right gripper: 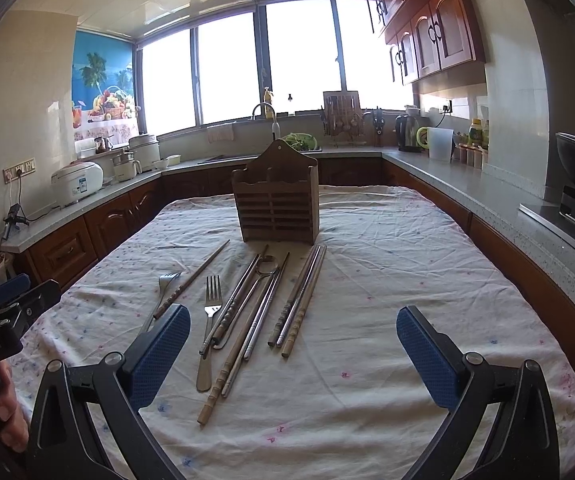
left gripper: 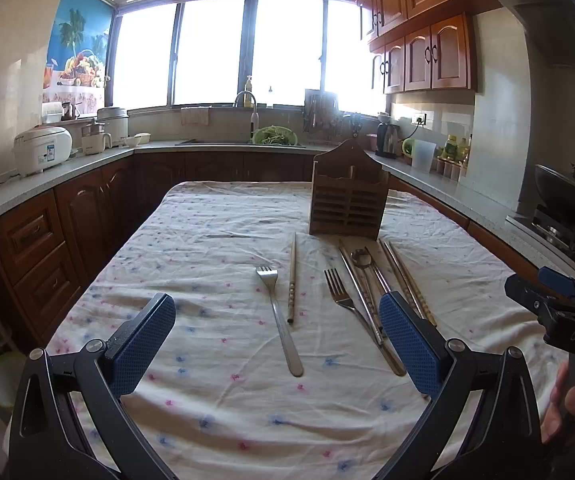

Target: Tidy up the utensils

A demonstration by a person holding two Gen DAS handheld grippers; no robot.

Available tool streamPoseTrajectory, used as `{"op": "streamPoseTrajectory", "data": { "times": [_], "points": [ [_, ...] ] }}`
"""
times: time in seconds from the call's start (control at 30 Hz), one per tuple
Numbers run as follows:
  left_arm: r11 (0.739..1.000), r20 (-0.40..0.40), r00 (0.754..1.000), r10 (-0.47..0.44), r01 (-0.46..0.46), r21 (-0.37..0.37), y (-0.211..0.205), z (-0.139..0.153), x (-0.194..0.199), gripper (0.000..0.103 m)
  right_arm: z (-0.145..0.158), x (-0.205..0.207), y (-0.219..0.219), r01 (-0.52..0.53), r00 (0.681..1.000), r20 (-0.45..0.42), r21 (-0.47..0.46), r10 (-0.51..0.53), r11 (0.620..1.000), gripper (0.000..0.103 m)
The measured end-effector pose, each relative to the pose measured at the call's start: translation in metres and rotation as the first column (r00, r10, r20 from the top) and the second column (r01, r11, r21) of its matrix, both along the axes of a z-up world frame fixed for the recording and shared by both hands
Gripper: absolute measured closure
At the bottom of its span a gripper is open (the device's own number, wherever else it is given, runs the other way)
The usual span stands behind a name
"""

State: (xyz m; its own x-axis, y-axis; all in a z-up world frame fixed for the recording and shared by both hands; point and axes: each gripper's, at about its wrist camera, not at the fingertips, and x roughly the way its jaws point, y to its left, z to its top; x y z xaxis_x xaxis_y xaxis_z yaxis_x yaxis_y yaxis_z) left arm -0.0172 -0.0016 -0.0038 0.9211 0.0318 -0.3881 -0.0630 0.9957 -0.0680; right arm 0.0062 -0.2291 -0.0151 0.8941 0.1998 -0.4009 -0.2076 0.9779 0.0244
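A wooden utensil holder [left gripper: 348,194] [right gripper: 277,200] stands upright on the flowered tablecloth [left gripper: 215,240] [right gripper: 387,280]. In front of it lie two forks [left gripper: 279,316] [right gripper: 208,320], a spoon [left gripper: 363,264] [right gripper: 265,270], and several wooden and metal chopsticks [left gripper: 292,280] [right gripper: 299,300]. My left gripper [left gripper: 277,344] is open and empty, held above the cloth near the first fork. My right gripper [right gripper: 293,356] is open and empty, to the right of the utensils. Each gripper shows at the edge of the other's view.
Kitchen counters ring the table [left gripper: 47,176] [right gripper: 467,184], with a rice cooker [left gripper: 41,150], a sink with greens [left gripper: 273,136], a kettle [right gripper: 407,132] and a wok on the stove [left gripper: 567,196].
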Motion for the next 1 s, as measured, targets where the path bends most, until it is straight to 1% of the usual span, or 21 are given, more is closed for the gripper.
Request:
{"op": "streamPoseTrajectory", "data": {
  "times": [0.07, 0.1, 0.23, 0.33, 0.47, 0.67, 0.73, 0.8, 0.83, 0.9, 0.93, 1.0],
  "points": [
    [1.000, -0.006, 1.000, -0.006, 0.006, -0.002, 0.001, -0.001, 0.002, 0.000, 0.000, 0.001, 0.000, -0.001, 1.000, -0.009, -0.010, 0.001, 1.000, 0.000],
    [1.000, -0.010, 1.000, -0.012, 0.012, -0.004, 0.001, -0.001, 0.003, 0.000, 0.000, 0.000, 0.000, -0.001, 1.000, 0.004, 0.002, 0.001, 1.000, 0.000],
    [0.999, -0.032, 0.999, -0.026, 0.025, -0.028, 0.003, -0.001, 0.011, 0.000, 0.003, 0.006, -0.002, -0.008, 1.000, -0.007, 0.022, 0.008, 1.000, 0.000],
    [0.999, -0.067, 0.997, -0.027, 0.024, -0.047, 0.007, -0.003, 0.022, 0.000, 0.006, 0.013, -0.004, -0.009, 1.000, -0.010, 0.024, 0.010, 1.000, 0.000],
    [0.996, -0.101, 0.994, -0.040, 0.032, -0.078, 0.013, -0.003, 0.038, 0.000, 0.010, 0.028, -0.005, -0.011, 0.998, -0.056, 0.017, 0.012, 1.000, 0.000],
    [0.992, -0.155, 0.986, -0.068, 0.051, -0.114, 0.021, 0.003, 0.076, 0.000, 0.012, 0.062, -0.013, 0.004, 0.990, -0.144, 0.056, 0.004, 0.998, 0.001],
    [0.992, -0.172, 0.983, -0.071, 0.052, -0.113, 0.022, 0.006, 0.091, 0.000, 0.011, 0.078, -0.015, 0.012, 0.982, -0.189, 0.068, 0.001, 0.998, 0.004],
    [0.992, -0.190, 0.978, -0.084, 0.064, -0.112, 0.022, 0.008, 0.108, 0.002, 0.011, 0.092, -0.017, 0.017, 0.977, -0.215, 0.093, 0.003, 0.996, 0.013],
    [0.992, -0.200, 0.976, -0.089, 0.068, -0.107, 0.021, 0.009, 0.116, 0.003, 0.011, 0.101, -0.018, 0.020, 0.973, -0.229, 0.096, 0.003, 0.995, 0.016],
    [0.992, -0.220, 0.970, -0.101, 0.080, -0.101, 0.020, 0.010, 0.133, 0.009, 0.009, 0.118, -0.019, 0.023, 0.968, -0.250, 0.100, 0.003, 0.995, 0.027],
    [0.991, -0.230, 0.967, -0.105, 0.084, -0.099, 0.020, 0.010, 0.142, 0.010, 0.008, 0.128, -0.020, 0.027, 0.964, -0.266, 0.100, 0.000, 0.995, 0.030],
    [0.991, -0.244, 0.963, -0.112, 0.090, -0.097, 0.020, 0.011, 0.159, 0.015, 0.003, 0.146, -0.019, 0.031, 0.956, -0.293, 0.087, -0.004, 0.996, 0.039]
  ]
}}
